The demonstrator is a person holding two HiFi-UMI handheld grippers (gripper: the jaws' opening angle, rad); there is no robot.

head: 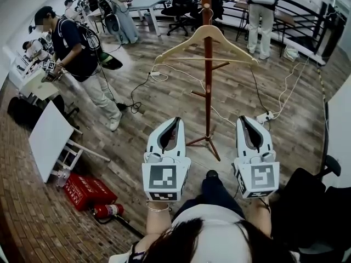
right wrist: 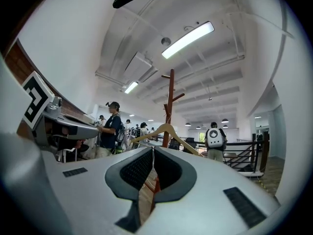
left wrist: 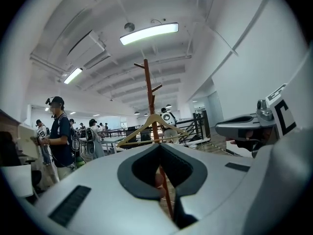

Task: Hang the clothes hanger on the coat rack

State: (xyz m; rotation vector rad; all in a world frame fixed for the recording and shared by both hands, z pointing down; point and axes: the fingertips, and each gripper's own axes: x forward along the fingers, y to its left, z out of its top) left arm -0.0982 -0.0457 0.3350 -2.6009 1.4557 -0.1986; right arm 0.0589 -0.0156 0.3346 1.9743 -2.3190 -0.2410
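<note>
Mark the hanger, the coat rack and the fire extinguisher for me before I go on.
hanger (head: pixel 184 42), head view, on its sloping wooden arm toward the picture's left.
coat rack (head: pixel 208 97), head view, on the pole below the hanger.
fire extinguisher (head: pixel 107 210), head view, on its red body.

One hanger (head: pixel 178 46), one coat rack (head: pixel 208 92), two tongs (head: pixel 175 120) (head: pixel 244 120), one fire extinguisher (head: pixel 107 210).
</note>
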